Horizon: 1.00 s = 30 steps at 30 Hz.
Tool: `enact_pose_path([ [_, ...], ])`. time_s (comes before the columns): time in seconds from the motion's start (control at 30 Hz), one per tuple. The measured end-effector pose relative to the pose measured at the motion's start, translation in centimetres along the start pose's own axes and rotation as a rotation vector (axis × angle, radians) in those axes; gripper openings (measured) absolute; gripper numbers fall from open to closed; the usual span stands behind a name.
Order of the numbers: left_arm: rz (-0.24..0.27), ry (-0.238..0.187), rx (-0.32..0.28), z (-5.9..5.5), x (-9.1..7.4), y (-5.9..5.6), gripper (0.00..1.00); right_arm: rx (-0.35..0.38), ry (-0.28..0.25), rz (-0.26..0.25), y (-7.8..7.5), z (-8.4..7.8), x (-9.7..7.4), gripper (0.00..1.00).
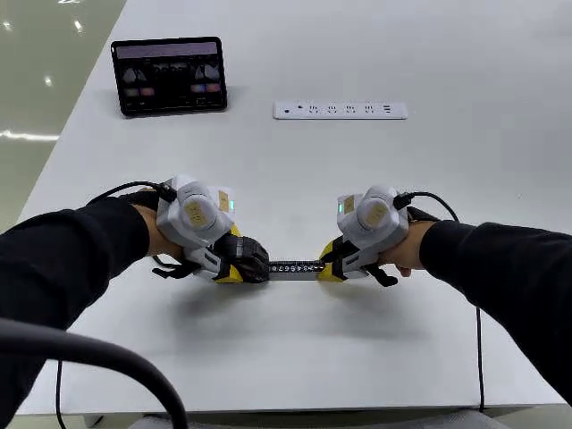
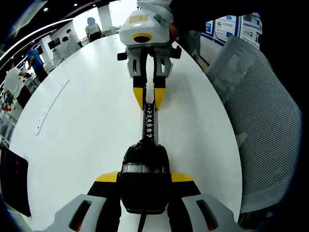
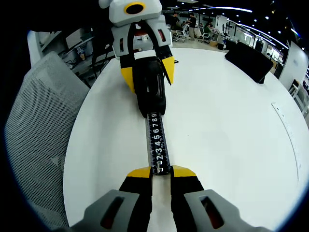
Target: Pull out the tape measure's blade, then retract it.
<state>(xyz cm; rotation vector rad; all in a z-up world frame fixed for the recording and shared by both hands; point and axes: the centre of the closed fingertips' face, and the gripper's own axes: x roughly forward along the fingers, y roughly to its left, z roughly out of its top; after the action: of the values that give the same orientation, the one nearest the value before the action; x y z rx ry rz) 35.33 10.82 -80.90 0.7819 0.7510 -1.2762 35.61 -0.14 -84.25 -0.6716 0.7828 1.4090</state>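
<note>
A black tape measure case (image 1: 247, 258) sits between the yellow-tipped fingers of my left gripper (image 1: 234, 264), which is shut on it; the same case (image 2: 145, 176) sits low in the left gripper view and farther off (image 3: 149, 87) in the right gripper view. A short length of black blade with white numbers (image 1: 296, 266) (image 2: 149, 124) (image 3: 157, 142) runs out of the case just above the white table (image 1: 357, 179). My right gripper (image 1: 326, 268) (image 3: 161, 172) is shut on the blade's end. The two grippers face each other, close together near the table's front edge.
A dark tablet (image 1: 169, 75) stands at the back left. A white power strip (image 1: 340, 110) lies at the back middle. A mesh chair (image 2: 260, 116) (image 3: 38, 150) stands by the table's near edge. People stand far off in the room beyond.
</note>
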Motion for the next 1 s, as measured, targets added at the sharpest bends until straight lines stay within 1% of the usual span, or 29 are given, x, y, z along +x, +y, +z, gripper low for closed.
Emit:
enact_pose_path([
  [0.2,0.002,-0.001,0.000,0.0,0.0,0.0,0.34,0.011,0.007,-0.004,-0.1,-0.7,-0.6,0.08],
  [0.4,0.004,-0.003,0.003,0.0,0.0,0.0,0.33,0.024,0.001,-0.008,0.0,-1.3,-1.0,0.08],
  [0.57,0.002,-0.011,-0.003,0.0,0.1,0.1,0.34,0.021,0.007,-0.012,0.0,-1.7,-1.3,0.08],
  [0.83,0.003,-0.015,-0.008,0.1,0.0,0.0,0.34,0.039,0.015,-0.017,-0.2,-2.8,-2.2,0.08],
  [1.0,0.002,-0.016,-0.009,0.1,0.0,0.1,0.34,0.043,0.021,-0.016,-0.2,-3.2,-2.4,0.08],
])
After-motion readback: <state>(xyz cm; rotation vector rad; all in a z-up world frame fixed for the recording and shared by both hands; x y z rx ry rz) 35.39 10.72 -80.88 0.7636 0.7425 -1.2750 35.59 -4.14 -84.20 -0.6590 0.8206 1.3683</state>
